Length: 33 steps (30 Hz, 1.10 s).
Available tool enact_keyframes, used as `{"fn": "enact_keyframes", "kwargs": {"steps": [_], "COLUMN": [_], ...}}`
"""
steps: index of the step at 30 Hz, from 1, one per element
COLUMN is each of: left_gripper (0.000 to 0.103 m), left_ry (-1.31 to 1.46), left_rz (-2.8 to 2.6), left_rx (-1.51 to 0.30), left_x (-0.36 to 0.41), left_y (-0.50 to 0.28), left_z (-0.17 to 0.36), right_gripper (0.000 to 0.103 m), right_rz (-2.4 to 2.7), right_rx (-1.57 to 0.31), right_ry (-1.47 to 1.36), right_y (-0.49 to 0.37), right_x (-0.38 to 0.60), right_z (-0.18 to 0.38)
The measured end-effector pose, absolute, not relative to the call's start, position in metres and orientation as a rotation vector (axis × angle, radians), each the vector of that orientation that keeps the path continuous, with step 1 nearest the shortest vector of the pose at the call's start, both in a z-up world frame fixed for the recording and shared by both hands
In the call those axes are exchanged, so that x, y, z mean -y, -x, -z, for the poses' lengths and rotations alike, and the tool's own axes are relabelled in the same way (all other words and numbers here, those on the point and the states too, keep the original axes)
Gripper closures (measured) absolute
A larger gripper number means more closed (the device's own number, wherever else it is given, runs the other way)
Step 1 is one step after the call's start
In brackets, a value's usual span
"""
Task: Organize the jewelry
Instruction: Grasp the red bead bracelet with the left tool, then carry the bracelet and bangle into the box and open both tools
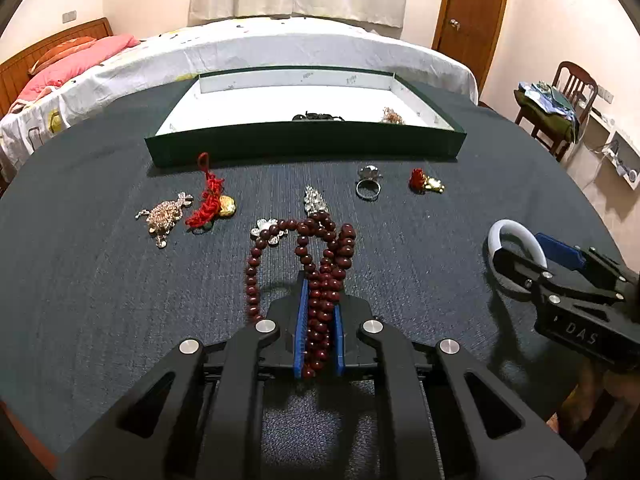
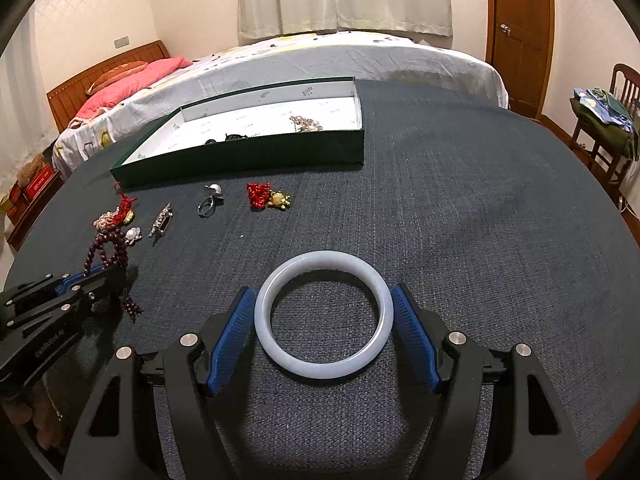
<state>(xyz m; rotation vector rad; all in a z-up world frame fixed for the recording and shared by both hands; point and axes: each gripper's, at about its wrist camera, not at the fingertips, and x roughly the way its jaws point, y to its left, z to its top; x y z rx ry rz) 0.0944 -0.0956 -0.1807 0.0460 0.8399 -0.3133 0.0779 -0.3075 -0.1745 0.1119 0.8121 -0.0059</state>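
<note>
My left gripper (image 1: 319,284) is shut on a dark red bead necklace (image 1: 320,264); its strands bunch between the blue pads and trail forward onto the dark mat. It also shows in the right wrist view (image 2: 108,248). My right gripper (image 2: 324,300) is open, with a pale white bangle (image 2: 324,314) lying flat on the mat between its blue pads, which stand close beside the bangle's sides. The bangle also shows in the left wrist view (image 1: 516,240). A green box (image 1: 304,144) with a white inside stands at the back and holds a dark piece (image 1: 318,117) and a pale beaded piece (image 1: 392,116).
On the mat lie a gold-toned brooch (image 1: 164,216), a red knotted charm (image 1: 210,200), a silver brooch (image 1: 315,200), a small silver flower piece (image 1: 268,232), a silver ring (image 1: 368,184) and a red and gold charm (image 1: 426,182). A bed (image 1: 280,44) lies behind the table, a chair (image 1: 560,108) at right.
</note>
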Motion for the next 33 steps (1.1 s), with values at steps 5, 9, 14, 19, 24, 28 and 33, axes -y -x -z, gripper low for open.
{"fn": "enact_keyframes", "kwargs": {"steps": [5, 9, 14, 19, 24, 28, 33], "left_gripper": [0.092, 0.092, 0.092, 0.092, 0.092, 0.092, 0.092], "left_ry": [-0.04, -0.031, -0.01, 0.003, 0.013, 0.019, -0.006], "left_rz": [0.315, 0.315, 0.31, 0.309, 0.317, 0.326, 0.342], "left_rx": [-0.82, -0.802, -0.777, -0.751, -0.73, -0.696, -0.637], "left_x": [0.095, 0.094, 0.089, 0.085, 0.082, 0.083, 0.092], "left_y": [-0.093, -0.092, -0.096, -0.104, -0.123, -0.146, -0.181], "left_z": [0.174, 0.166, 0.154, 0.143, 0.132, 0.118, 0.101], "right_gripper": [0.035, 0.035, 0.035, 0.035, 0.035, 0.035, 0.035], "right_rz": [0.004, -0.001, -0.015, -0.027, -0.044, -0.054, -0.048], "right_rx": [-0.808, -0.8, -0.785, -0.762, -0.74, -0.703, -0.636], "right_ry": [-0.114, -0.111, -0.114, -0.108, -0.123, -0.127, -0.101], "right_y": [-0.077, -0.078, -0.081, -0.088, -0.105, -0.126, -0.168], "right_x": [0.306, 0.304, 0.299, 0.295, 0.292, 0.29, 0.288], "right_z": [0.172, 0.168, 0.158, 0.147, 0.134, 0.118, 0.097]}}
